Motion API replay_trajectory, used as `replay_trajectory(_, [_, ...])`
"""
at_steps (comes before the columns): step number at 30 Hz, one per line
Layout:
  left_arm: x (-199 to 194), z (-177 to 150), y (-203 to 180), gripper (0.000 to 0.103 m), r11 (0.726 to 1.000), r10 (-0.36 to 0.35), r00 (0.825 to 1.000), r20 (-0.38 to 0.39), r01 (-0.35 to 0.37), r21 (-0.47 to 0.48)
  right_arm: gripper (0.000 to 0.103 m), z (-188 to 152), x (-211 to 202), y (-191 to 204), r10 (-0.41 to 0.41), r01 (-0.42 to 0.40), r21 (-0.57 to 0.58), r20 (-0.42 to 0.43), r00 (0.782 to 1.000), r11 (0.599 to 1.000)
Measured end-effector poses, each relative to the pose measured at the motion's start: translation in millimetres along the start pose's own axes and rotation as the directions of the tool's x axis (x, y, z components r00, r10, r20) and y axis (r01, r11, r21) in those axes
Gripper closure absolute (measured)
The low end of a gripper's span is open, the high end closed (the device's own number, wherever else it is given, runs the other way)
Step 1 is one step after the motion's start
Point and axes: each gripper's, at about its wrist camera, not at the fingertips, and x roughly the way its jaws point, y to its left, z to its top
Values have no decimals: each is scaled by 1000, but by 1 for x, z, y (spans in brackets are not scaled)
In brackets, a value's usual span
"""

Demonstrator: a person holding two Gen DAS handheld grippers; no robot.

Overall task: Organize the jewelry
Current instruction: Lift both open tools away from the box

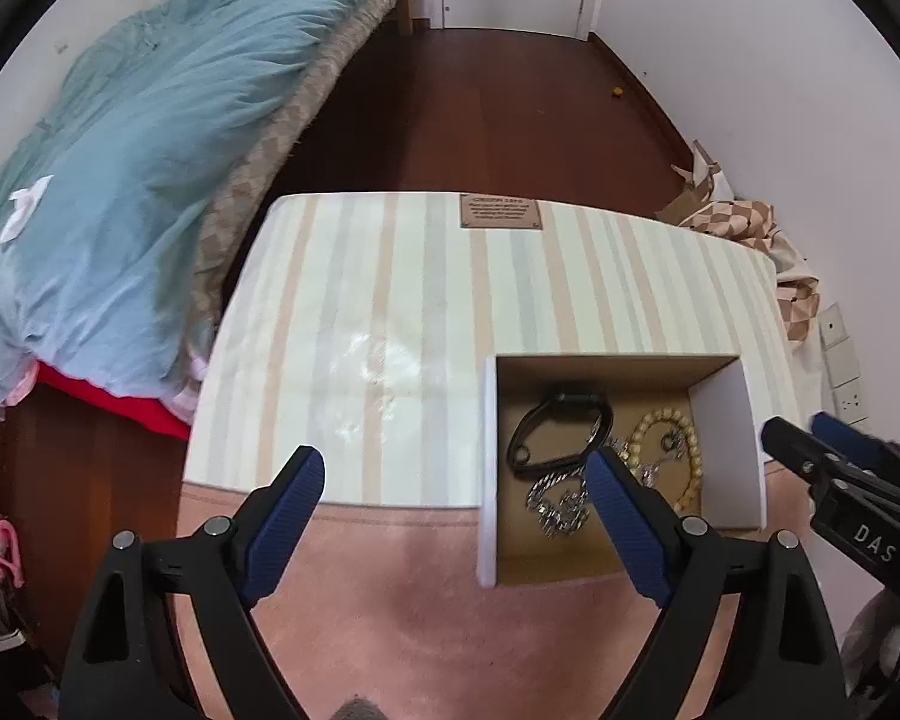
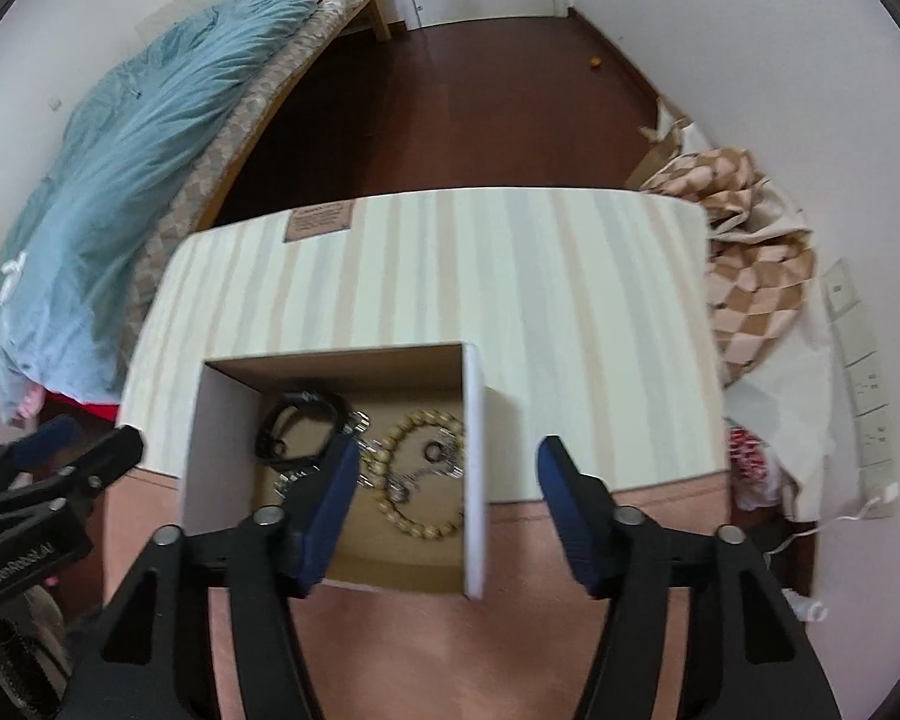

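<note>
Left wrist view: left hand-held gripper w/ jaws spread wide, nothing between them, hovering over the striped tabletop just left of the open white box. Inside the box: black band at the back left, beaded bracelet to its right, silver chain toward the front. Right hand-held gripper pokes in just right of the box; can't tell its state here.

Right wrist view: right hand-held gripper also wide apart, empty, straddling the box's right wall. Bracelet and band lie in the box. Bed well left of the box.
</note>
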Motion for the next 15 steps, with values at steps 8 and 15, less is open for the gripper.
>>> replay_trajectory(8, [-12, -28, -5, 0, 999, 54, 998, 17, -54, 7, 4, -33, -16, 6, -142, 143, -50, 9, 990, 989])
replay_trajectory(15, [-33, -41, -5, 0, 999, 46, 998, 37, -46, -4, 0, -49, -41, 5, -158, 159, -32, 22, 987, 987])
